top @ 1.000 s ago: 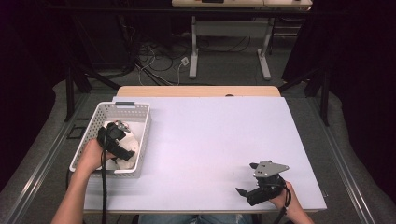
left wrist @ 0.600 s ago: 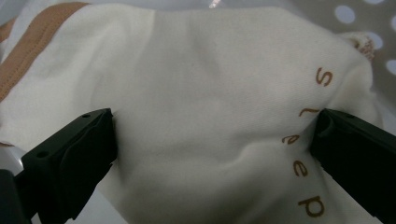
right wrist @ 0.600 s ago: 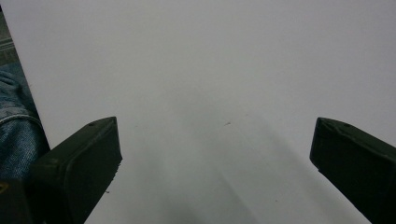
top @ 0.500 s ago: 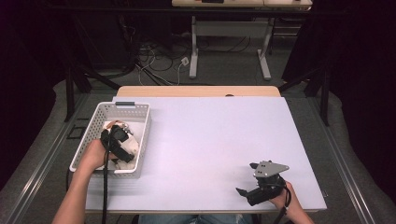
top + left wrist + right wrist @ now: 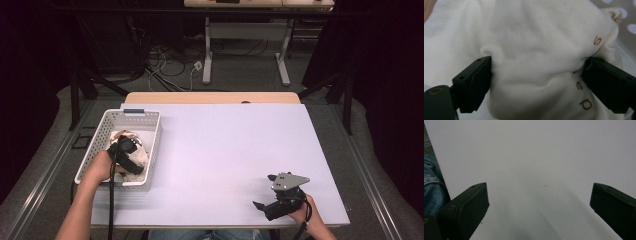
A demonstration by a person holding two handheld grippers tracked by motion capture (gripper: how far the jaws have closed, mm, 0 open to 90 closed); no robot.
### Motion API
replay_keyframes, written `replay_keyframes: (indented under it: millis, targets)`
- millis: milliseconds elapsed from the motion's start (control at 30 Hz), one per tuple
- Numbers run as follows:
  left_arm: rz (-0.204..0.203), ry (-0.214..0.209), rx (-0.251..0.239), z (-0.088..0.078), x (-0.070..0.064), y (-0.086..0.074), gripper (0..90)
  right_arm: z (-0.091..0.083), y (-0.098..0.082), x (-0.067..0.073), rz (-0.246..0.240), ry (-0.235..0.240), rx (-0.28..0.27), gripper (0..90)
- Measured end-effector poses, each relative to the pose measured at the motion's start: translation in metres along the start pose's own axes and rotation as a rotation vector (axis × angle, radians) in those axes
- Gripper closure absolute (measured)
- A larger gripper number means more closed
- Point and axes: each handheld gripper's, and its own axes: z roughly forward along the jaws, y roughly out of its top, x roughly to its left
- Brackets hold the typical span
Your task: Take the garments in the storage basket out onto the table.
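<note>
A white perforated basket (image 5: 100, 131) stands at the table's left side and holds a cream cloth (image 5: 143, 160) with brown lettering. My left gripper (image 5: 130, 156) is down inside the basket. In the left gripper view it (image 5: 536, 75) is open wide, and a bulging fold of the cream cloth (image 5: 536, 37) sits between the jaws and touches both. My right gripper (image 5: 265, 204) rests near the table's front right edge. In the right gripper view it (image 5: 539, 202) is open over the bare white table (image 5: 536, 150), with nothing between its jaws.
The white tabletop (image 5: 235, 145) stretches between the basket and the right gripper. A strip of wooden table (image 5: 210, 97) shows behind it. Table legs and cables (image 5: 175, 65) lie on the floor beyond. The person's jeans (image 5: 431, 182) show past the table's front edge.
My left gripper has shifted slightly within the basket, staying on the cloth. The right gripper has not moved.
</note>
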Motion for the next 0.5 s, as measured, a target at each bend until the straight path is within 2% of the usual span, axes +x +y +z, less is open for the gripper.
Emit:
replay_keyframes:
  millis: [167, 333, 500]
  targets:
    - [0.005, -0.041, -0.031, -0.0022, 0.0010, -0.0024, 27.7, -0.0003, -0.0001, 0.0001, -0.001, -0.001, 0.000, 1.8]
    - [0.035, -0.038, -0.051, -0.0043, -0.0005, -0.0020, 43.7, -0.0003, -0.0001, 0.0001, -0.001, -0.002, 0.001, 1.9]
    - [0.032, -0.046, -0.068, -0.0049, -0.0029, -0.0026, 55.6, -0.0003, -0.0003, 0.0002, -0.004, -0.004, -0.002, 1.9]
